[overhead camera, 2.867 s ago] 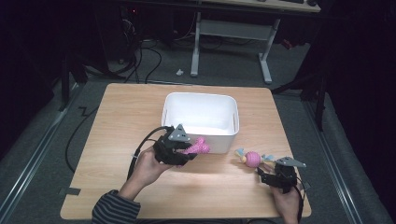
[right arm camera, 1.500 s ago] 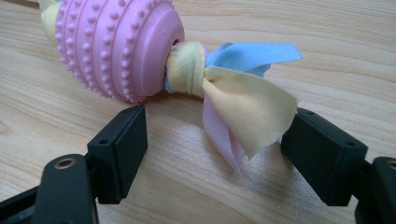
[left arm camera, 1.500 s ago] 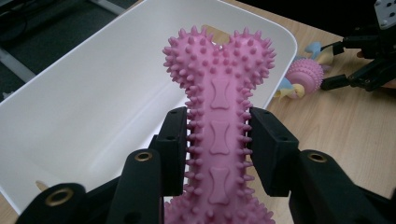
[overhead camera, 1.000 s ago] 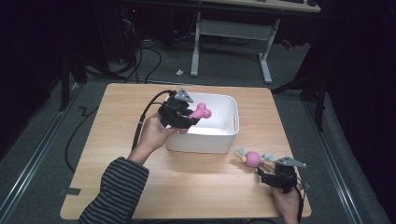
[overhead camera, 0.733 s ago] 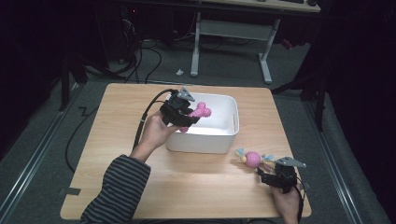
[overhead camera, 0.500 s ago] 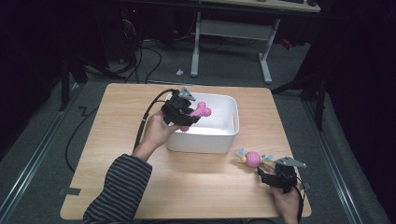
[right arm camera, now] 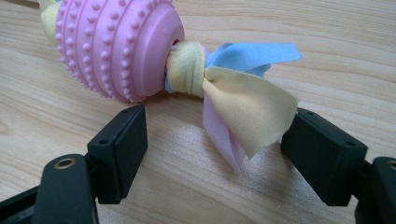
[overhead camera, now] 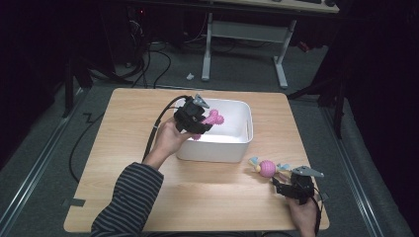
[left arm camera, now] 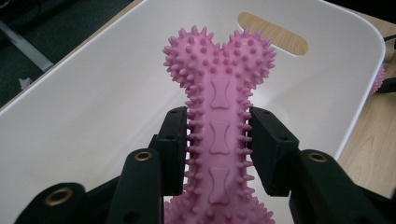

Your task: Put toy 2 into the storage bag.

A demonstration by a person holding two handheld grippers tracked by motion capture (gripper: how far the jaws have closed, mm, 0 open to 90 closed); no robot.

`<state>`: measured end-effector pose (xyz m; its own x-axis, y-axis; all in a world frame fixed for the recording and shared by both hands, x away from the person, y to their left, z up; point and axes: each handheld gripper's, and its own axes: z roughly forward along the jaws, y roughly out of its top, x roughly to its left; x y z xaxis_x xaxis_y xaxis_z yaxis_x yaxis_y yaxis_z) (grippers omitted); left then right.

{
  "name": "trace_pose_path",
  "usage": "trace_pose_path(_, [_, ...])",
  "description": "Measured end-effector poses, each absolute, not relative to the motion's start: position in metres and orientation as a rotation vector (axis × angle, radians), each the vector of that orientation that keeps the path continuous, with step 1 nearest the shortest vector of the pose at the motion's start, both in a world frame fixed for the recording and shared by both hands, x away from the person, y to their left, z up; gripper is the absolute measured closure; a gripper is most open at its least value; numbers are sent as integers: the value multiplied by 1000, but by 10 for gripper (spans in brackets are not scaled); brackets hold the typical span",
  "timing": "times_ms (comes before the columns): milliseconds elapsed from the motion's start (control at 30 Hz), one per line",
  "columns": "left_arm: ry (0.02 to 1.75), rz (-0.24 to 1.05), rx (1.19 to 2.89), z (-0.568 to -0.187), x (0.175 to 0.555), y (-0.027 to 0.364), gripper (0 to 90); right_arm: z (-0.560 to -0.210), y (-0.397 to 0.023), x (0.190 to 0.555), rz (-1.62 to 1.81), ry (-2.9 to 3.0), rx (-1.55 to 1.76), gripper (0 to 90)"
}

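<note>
My left gripper (overhead camera: 200,120) is shut on a pink spiky bone toy (overhead camera: 212,120) (left arm camera: 219,126) and holds it over the inside of the white bin (overhead camera: 242,140) (left arm camera: 93,107). Both pads press the bone's shaft, and its knobbed end points into the bin. On the table near the front right lies a pink studded ball (overhead camera: 267,168) (right arm camera: 116,46) with knotted cloth strips (right arm camera: 233,88). My right gripper (overhead camera: 280,185) (right arm camera: 212,149) rests low on the table just behind it, jaws open. The cloth tail lies between the open jaws without being pinched.
The wooden table (overhead camera: 123,143) has bare room on the left and across the front. A black cable (overhead camera: 153,138) trails from the left gripper over the table. Beyond the table's far edge are a dark floor, cables and a desk frame (overhead camera: 242,34).
The left hand has carried the bone from the table in front of the bin up over the bin, then edged slightly further in and down. The right gripper and ball have stayed still.
</note>
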<state>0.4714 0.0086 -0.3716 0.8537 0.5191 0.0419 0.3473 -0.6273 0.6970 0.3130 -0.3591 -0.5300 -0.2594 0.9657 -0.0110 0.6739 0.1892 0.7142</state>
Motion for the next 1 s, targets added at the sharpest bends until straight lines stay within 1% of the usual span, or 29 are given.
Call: trace_pose_path(1000, [634,311,2371,-390,475,1,589,-530,-359,313,833,2005,1534,230])
